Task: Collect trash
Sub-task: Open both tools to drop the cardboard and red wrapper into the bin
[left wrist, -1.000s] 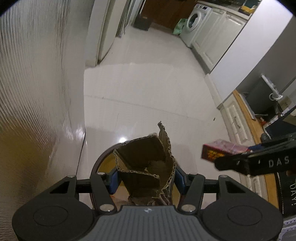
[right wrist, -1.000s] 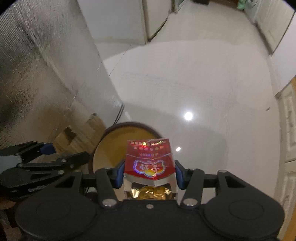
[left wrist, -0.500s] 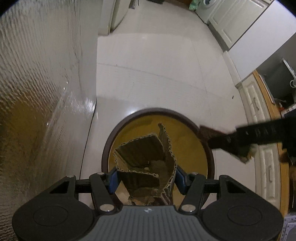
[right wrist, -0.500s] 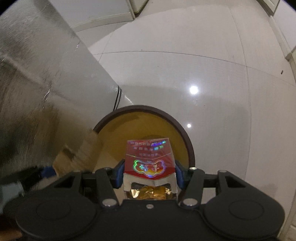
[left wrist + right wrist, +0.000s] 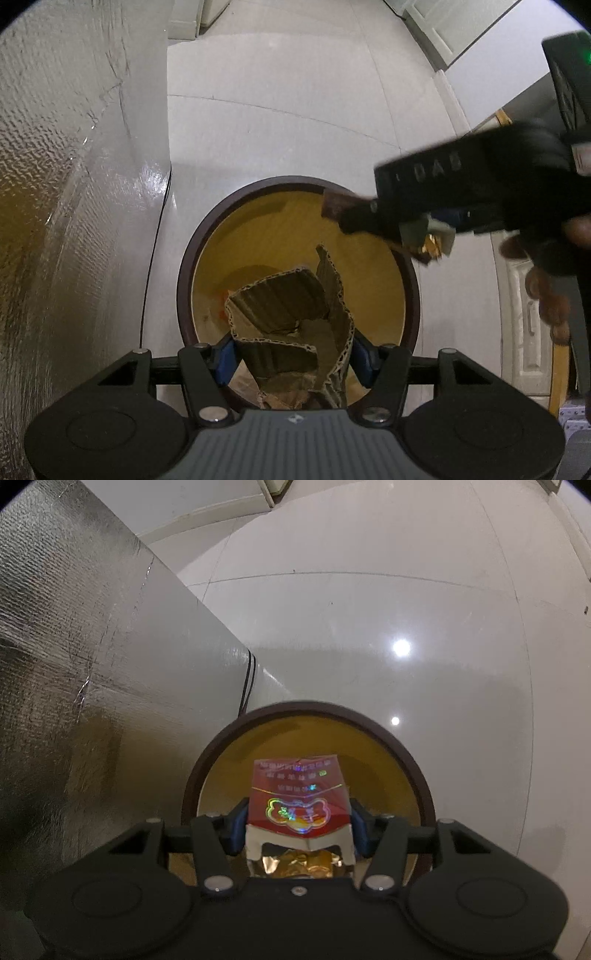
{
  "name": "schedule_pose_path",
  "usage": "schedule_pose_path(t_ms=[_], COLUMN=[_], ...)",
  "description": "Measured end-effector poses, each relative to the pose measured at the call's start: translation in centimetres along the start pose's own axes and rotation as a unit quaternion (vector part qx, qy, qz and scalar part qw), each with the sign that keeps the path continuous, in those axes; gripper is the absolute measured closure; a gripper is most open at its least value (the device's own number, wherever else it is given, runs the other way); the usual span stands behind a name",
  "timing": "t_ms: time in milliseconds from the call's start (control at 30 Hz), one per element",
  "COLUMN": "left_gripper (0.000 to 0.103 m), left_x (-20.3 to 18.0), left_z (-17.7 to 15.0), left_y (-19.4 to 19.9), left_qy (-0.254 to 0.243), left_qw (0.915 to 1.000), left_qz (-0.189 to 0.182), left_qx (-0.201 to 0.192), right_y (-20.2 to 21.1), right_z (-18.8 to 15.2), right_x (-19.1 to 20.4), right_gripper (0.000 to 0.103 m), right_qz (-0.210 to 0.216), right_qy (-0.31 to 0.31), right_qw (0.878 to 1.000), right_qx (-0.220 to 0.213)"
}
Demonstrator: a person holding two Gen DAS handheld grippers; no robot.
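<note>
- foil-faced panel (image 5: 74, 206): stands at the far left, just beside the bin; not part of the task.
- left gripper (image 5: 291, 354): clenched on a torn piece of corrugated cardboard (image 5: 288, 317), held over the mouth of the round bin (image 5: 186, 273) with the yellow inside. judged light and fairly stiff, easily crushed at the ragged edges; the present hold across its folded lower part looks sound.
- right gripper (image 5: 297, 827): grasping a red cigarette pack (image 5: 299, 797) by its sides, gold foil showing at the open end, above the same bin (image 5: 424, 786). judged light, thin-walled, glossy and somewhat slippery; side hold suits it.
- change: a second ago the bin was mostly hidden beneath each gripper; both have come down and tipped toward it, so the opening now lies full under each item. the right gripper has crossed over the rim in the left view. neither piece is dropped yet.
</note>
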State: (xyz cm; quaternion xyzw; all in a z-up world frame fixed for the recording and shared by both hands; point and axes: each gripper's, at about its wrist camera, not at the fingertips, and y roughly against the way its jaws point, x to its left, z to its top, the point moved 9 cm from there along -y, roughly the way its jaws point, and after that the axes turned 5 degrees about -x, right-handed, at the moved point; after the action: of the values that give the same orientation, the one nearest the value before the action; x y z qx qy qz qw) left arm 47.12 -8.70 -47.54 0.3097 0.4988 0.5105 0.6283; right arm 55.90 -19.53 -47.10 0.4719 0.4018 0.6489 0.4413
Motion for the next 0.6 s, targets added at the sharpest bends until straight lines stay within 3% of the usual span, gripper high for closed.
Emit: schedule_pose_path(t_ms=[67, 133, 400, 500, 600], left_gripper=[0.043, 0.043, 0.042, 0.038, 0.02], left_x=[0.1, 0.1, -0.7, -1.1, -1.0], left_z=[-0.1, -0.1, 0.7, 1.2, 1.3], left_y=[-0.3, -0.5, -1.2, -1.4, -1.5], left_qy=[0.001, 0.001, -0.016, -0.024, -0.023], left_qw=[1.0, 1.0, 0.9998, 0.9996, 0.9997], left_qz=[0.001, 0.001, -0.009, -0.015, -0.007], left_qx=[0.005, 0.008, 0.004, -0.008, -0.007], right_y=[0.1, 0.3, 0.5, 0.8, 0.8], right_z=[0.4, 0.7, 0.5, 0.2, 0.1], right_x=[0.0, -0.1, -1.6, -2.4, -3.0], right_gripper=[0.042, 0.027, 0.014, 0.008, 0.004], right_qz=[-0.004, -0.009, -0.009, -0.015, -0.012], right_qy=[0.0, 0.002, 0.004, 0.005, 0.002], right_qw=[1.0, 1.0, 0.999, 0.999, 0.999], right_qx=[-0.011, -0.022, -0.039, -0.045, -0.047])
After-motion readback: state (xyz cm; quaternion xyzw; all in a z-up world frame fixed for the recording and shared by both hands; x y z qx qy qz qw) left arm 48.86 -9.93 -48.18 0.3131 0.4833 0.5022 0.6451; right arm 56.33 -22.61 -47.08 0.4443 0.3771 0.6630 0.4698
